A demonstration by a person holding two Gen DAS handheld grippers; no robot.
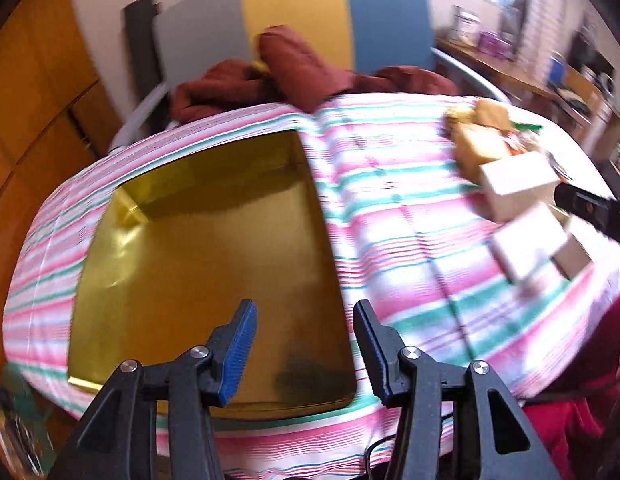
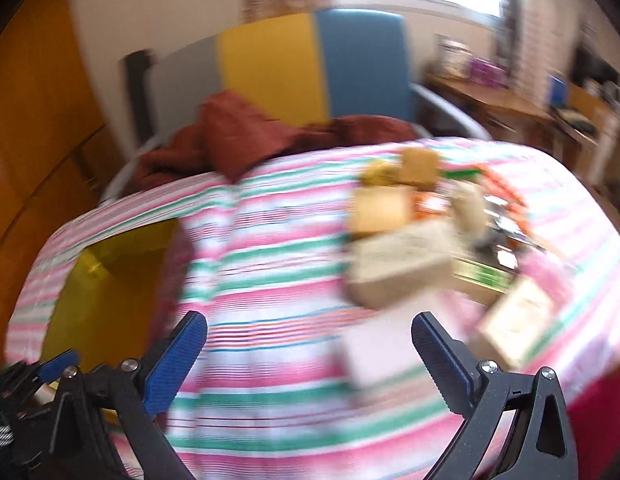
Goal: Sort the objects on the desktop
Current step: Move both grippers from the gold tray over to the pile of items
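Observation:
A shallow, empty gold tray [image 1: 197, 240] lies on the striped tablecloth [image 1: 390, 220]. My left gripper [image 1: 305, 306] hangs over its near right corner, jaws apart with nothing between them. To the right lies a cluster of small boxes: a tan one [image 1: 482, 148], a white one [image 1: 518, 188] and a pale pink one [image 1: 526, 240]. The right wrist view is blurred. My right gripper [image 2: 309, 318] is wide open above the cloth, with the pale pink box [image 2: 374, 356] just ahead of its right finger and untouched. The gold tray [image 2: 105, 280] is to its left.
A rumpled brown cloth [image 1: 293, 68] lies at the table's far edge, in front of a chair [image 1: 293, 20] with a grey, yellow and blue back. More boxes and packets [image 2: 490, 216] are piled at the right. Red clothing [image 1: 570, 420] shows at the near right edge.

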